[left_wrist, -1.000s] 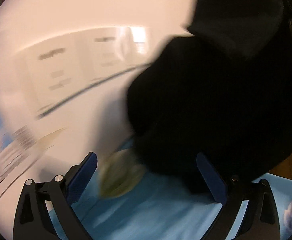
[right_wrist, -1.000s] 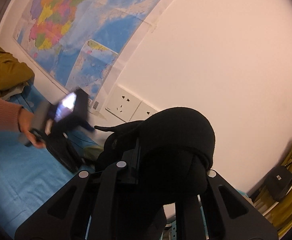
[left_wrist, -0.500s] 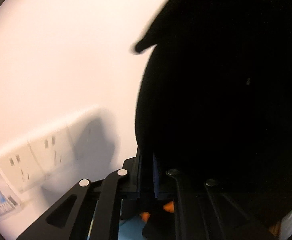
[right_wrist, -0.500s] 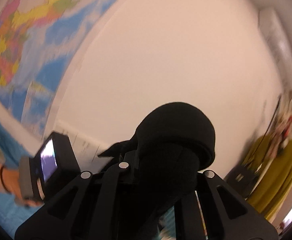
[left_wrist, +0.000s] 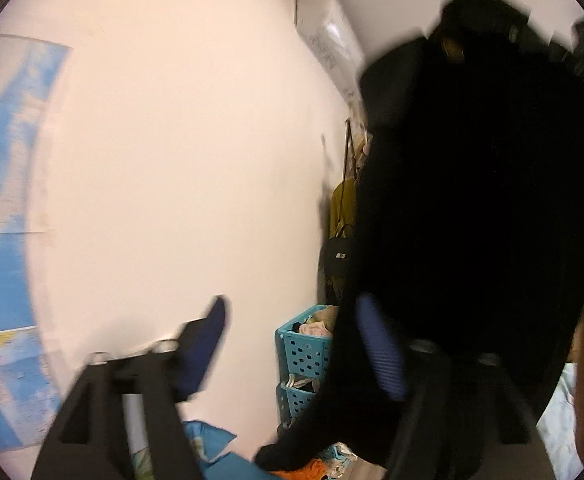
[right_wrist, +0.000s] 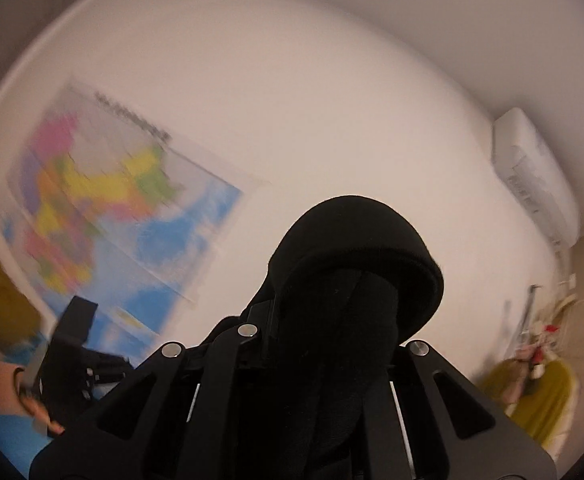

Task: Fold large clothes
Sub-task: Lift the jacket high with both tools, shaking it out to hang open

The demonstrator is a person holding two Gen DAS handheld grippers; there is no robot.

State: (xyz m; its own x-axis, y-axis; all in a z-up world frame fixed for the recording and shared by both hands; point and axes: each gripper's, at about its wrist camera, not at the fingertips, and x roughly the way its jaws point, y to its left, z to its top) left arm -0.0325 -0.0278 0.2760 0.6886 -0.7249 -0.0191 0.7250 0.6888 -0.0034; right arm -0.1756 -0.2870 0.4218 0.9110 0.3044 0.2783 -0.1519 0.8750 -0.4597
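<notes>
Right wrist cam, right gripper [right_wrist: 312, 344] clamped on soft black garment [right_wrist: 356, 264], left gripper [left_wrist: 296, 332] jaws opening, blue ribbed pads [left_wrist: 384, 356]

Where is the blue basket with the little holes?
In the left wrist view, the blue basket stands low by the white wall, just left of the hanging black garment.

Black garment [right_wrist: 356, 288] — thick, dark knit, bunched in a rounded hump, hanging limp [left_wrist: 472, 220] — raised aloft
</notes>
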